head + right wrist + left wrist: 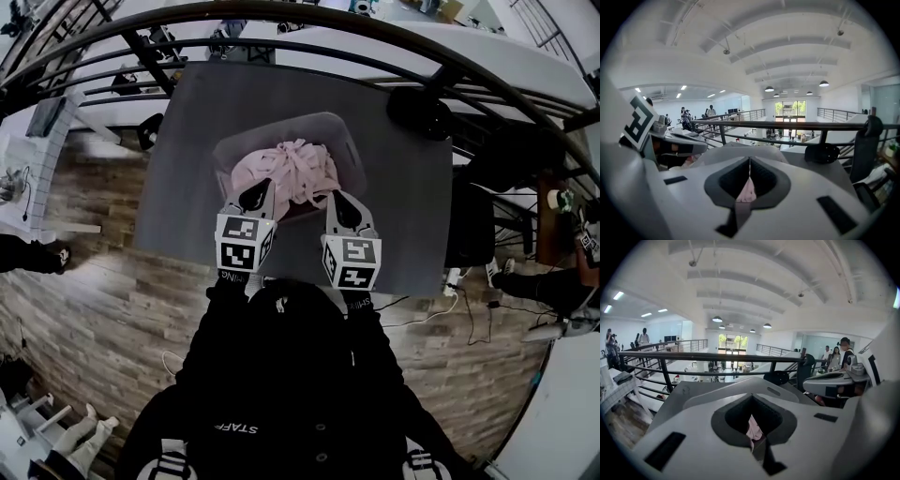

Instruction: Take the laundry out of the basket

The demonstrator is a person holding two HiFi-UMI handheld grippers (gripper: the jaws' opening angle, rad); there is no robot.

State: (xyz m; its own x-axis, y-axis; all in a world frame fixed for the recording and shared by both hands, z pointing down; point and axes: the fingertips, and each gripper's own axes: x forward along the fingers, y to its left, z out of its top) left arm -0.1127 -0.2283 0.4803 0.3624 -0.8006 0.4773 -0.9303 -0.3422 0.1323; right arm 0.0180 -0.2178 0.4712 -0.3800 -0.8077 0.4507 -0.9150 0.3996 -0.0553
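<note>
Both grippers are closed, with nothing convincingly pinched. The left gripper and right gripper sit side by side at the near rim of the basket, noses tilted down toward the pile. In each gripper view the jaws meet in a tight seam. A sliver of pink shows through the window below that seam. I read it as the pile seen beyond the tips, not cloth in the grip, though I cannot rule out a thin fold caught there.

Laundry: pale pink, heaped in loose folds and strands, rising above the basket's rim. The basket stands on the grey table, with bare surface on either side.

Step in hand, as I judge it: the approach for a first grab. Nothing is out yet.

Notes for doing it well:
- Open the jaws before the tips reach the cloth; closed tips would only push the heap.
- Take a raised fold near the top, not a loose strand, which could pull out long and tangle.
- Bite deep enough that cloth fills the pads.
- Lift straight up until the piece clears the rim; the basket looks light and may drag or tip if cloth snags.
- If the pile rises as one lump, hold the rest down with the other gripper.
- Set each piece down on the table beside the basket.
</note>
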